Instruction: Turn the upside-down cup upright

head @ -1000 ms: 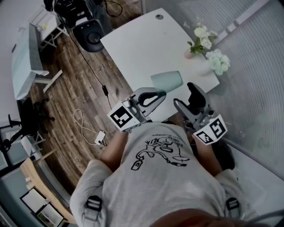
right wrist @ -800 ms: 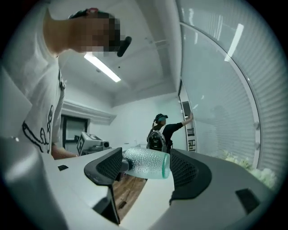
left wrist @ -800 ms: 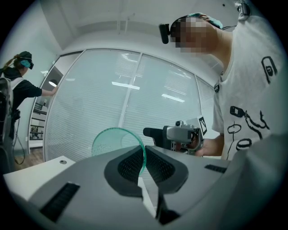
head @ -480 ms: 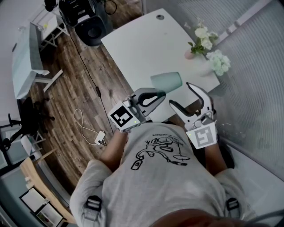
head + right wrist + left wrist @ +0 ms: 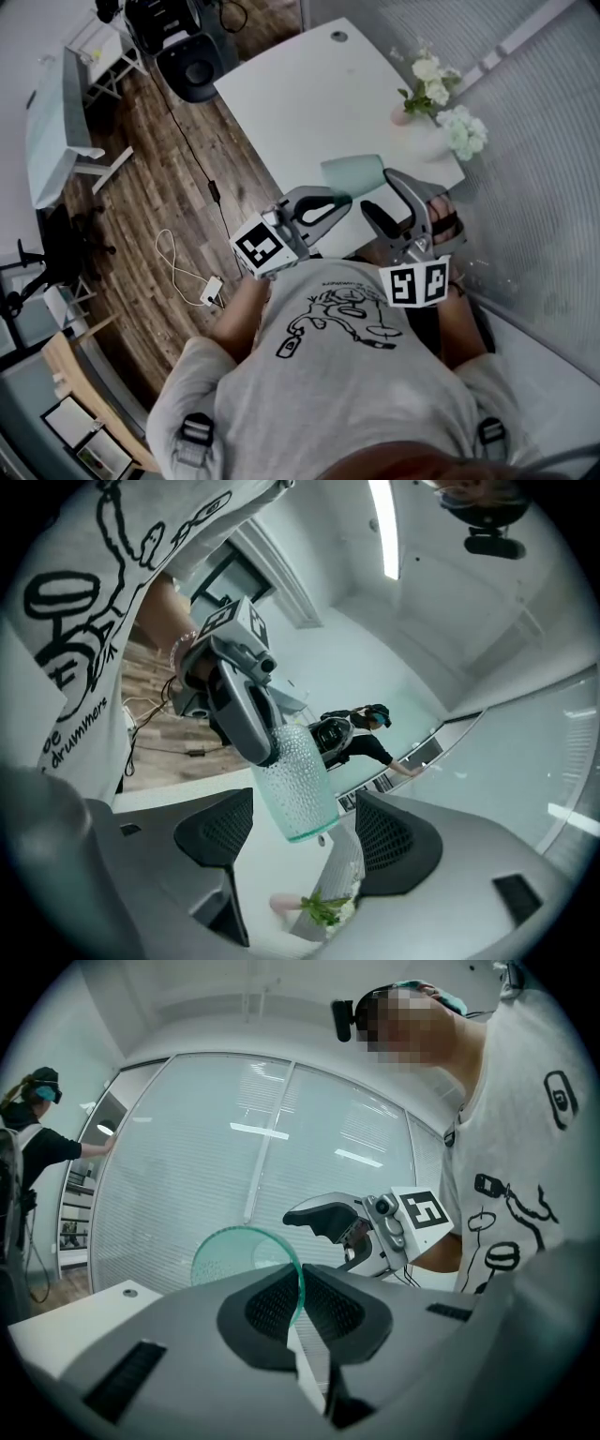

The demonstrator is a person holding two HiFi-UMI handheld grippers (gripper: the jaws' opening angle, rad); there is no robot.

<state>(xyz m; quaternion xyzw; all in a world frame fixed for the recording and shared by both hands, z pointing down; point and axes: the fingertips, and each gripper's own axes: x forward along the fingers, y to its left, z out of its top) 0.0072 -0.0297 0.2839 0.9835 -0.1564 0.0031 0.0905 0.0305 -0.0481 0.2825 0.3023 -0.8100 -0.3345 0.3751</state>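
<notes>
**Right tool rolls over and moves in on the sideways cup**

The cup (image 5: 354, 173) is a pale green glass with little bumps on it. It is not on the worktop (image 5: 309, 84). It hangs in the air over the near edge, lying on its side. It is the same spot as a second ago.

The left tool (image 5: 339, 200) holds the cup. Its two pads are pinched tight on the thin glass wall at the cup's mouth, one pad inside and one outside. The thick bottom of the cup points away from it, toward the right tool. The left tool has not moved.

The right tool (image 5: 381, 190) is what changed. A second ago it sat lower and further to the right. Since then it has rolled over, and its marker cube (image 5: 412, 281) now shows two faces to the head view. It has also come closer to the cup. Its jaws stand wide apart. In the right gripper view the cup's bottom end sits in the gap between the pads, but neither pad touches the glass.

So the cup looks about half turned: no longer upside down, not yet upright. The right tool seems set to take the bottom end next. Glass is slippery, so that grab needs care.

The white flowers (image 5: 441, 103) stand at the far side, well apart from all this.
</notes>
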